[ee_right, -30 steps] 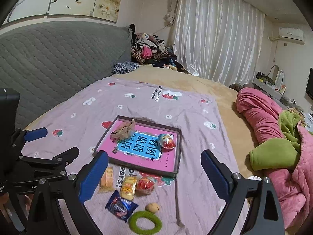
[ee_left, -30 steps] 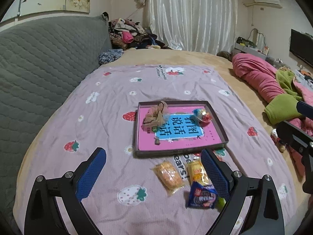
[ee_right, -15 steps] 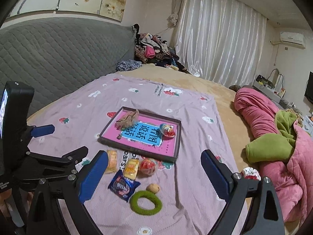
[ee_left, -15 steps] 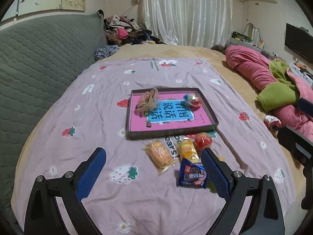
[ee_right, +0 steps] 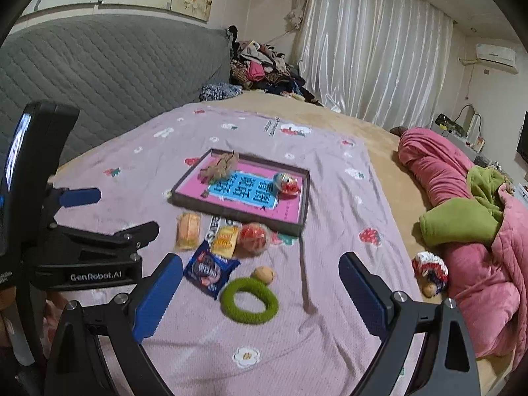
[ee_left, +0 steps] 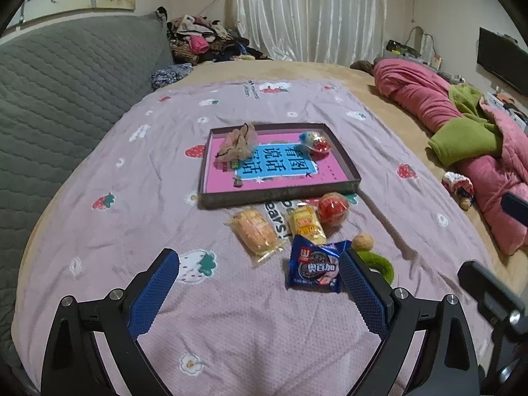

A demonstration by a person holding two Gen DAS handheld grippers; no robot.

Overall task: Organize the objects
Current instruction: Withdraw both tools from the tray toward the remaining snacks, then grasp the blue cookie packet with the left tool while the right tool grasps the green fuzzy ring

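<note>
My left gripper (ee_left: 259,285) hangs above the bedspread (ee_left: 99,237) with jaws wide apart, nothing between them. My right gripper (ee_right: 260,288) is the same, spread wide and empty, low over the near edge of the bed.

Loose items sit in a cluster just in front of the tray (ee_left: 280,193), all on the purple strawberry spread:
- blue cookie packet (ee_left: 315,265), nearest my left gripper, just beside its right finger
- orange snack packet (ee_left: 255,231), to the left of it
- yellow snack packet (ee_left: 305,224), between the orange one and the red ball
- red wrapped ball (ee_left: 333,209), touching or nearly touching the tray's front wall
- green ring (ee_right: 249,300), fuzzy, with a small tan nut-like thing (ee_right: 264,274) beside it

Already in the tray: a crumpled beige hair tie (ee_left: 239,143) at the back left, a foil-wrapped egg toy (ee_left: 315,142) at the back right.

Handling, my guess: the packets are light, crinkly and slippery film, contents likely brittle, so I'd pinch across the short width at a sealed end or mid-body, gentle squeeze. The cookie packet lies flat, so a finger has to dig into the soft spread to get under an edge. The ring is soft and squashy; grab across one side of the loop. The ball may roll; close on its middle.

Likely next: the cookie packet with the left.
</note>
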